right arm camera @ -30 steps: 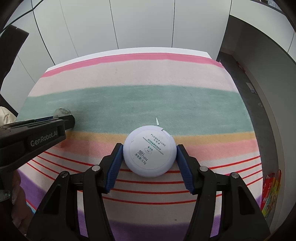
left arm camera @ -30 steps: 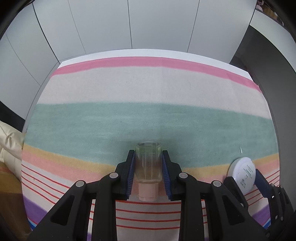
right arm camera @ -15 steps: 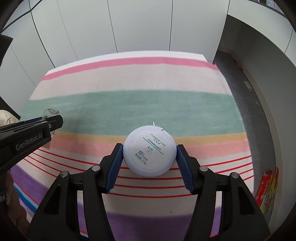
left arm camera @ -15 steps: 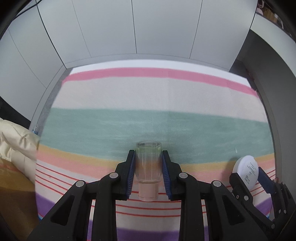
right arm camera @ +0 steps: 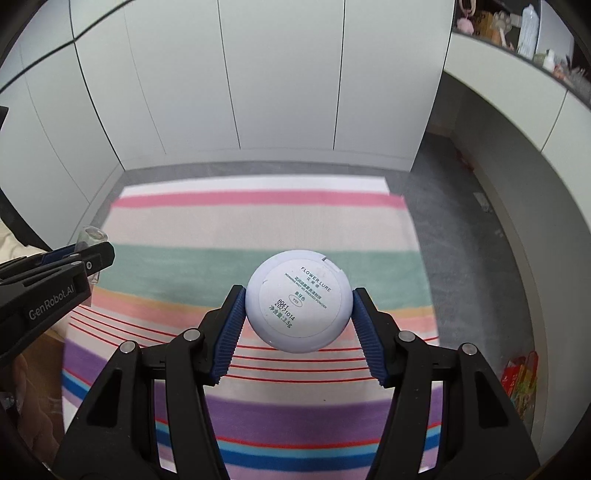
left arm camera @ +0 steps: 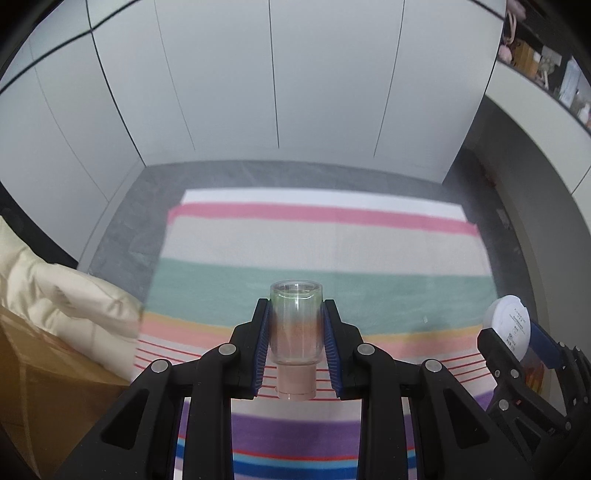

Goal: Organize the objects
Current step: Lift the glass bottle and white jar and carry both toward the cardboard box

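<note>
My left gripper [left arm camera: 295,343] is shut on a small clear glass bottle [left arm camera: 295,325] with a pink cap, held cap toward me, high above the striped rug [left arm camera: 332,240]. My right gripper [right arm camera: 297,314] is shut on a round white powder compact [right arm camera: 298,304] with green print on its face, also high above the rug [right arm camera: 258,221]. In the left wrist view the compact [left arm camera: 511,325] and right gripper show at the right edge. In the right wrist view the left gripper [right arm camera: 74,266] and bottle [right arm camera: 90,236] show at the left edge.
White cabinet panels [left arm camera: 277,92] stand beyond the rug on grey floor [right arm camera: 461,221]. A cream cushion [left arm camera: 55,295] on a brown box [left arm camera: 48,387] is at the left. A shelf with small items [right arm camera: 517,29] runs along the right wall. A colourful box [right arm camera: 521,380] lies on the floor at right.
Both grippers have risen well above the rug with their objects still held; the whole rug and the floor around it have come into view.
</note>
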Demonstrator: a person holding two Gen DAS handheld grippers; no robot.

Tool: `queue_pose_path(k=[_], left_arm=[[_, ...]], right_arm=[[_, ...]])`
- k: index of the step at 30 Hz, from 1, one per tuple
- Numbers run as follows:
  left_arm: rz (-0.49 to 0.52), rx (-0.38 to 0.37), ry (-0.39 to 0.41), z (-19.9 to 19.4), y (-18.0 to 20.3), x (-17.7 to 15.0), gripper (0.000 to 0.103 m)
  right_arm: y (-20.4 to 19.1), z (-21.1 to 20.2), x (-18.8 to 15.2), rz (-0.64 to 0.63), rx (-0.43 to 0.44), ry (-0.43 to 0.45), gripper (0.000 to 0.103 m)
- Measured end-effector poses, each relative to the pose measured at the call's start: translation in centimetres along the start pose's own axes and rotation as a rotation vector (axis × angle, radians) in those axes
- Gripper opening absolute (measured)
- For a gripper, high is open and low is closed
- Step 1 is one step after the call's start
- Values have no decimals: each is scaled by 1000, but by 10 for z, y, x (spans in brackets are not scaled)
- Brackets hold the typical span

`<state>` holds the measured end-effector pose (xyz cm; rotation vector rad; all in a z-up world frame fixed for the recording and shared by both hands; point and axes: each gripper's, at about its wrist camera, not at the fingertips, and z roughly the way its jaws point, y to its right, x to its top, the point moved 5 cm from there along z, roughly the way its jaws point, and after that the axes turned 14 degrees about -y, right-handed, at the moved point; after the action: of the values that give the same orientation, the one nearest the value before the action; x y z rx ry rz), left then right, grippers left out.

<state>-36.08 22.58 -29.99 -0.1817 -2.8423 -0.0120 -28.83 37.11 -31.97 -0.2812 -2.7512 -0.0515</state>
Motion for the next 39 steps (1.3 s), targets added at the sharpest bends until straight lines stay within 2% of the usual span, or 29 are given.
queue_pose_path(k=[11, 20, 29, 34, 39], left_arm=[[-7, -13, 104, -104, -9, -9, 28], [-8, -1, 158, -161, -19, -18, 28], [-4, 12, 161, -179, -24, -36, 28], [14, 26, 161, -186, -27, -51, 28], [47, 37, 146, -188, -28, -75, 28]], right_arm=[[-13, -98, 10, -31, 42, 84, 60], [-20, -158, 8, -55, 34, 125, 60], [-13, -187, -7, -36, 50, 137, 60], [0, -202, -20, -11, -7, 172, 60], [4, -217, -40, -16, -15, 190, 60]])
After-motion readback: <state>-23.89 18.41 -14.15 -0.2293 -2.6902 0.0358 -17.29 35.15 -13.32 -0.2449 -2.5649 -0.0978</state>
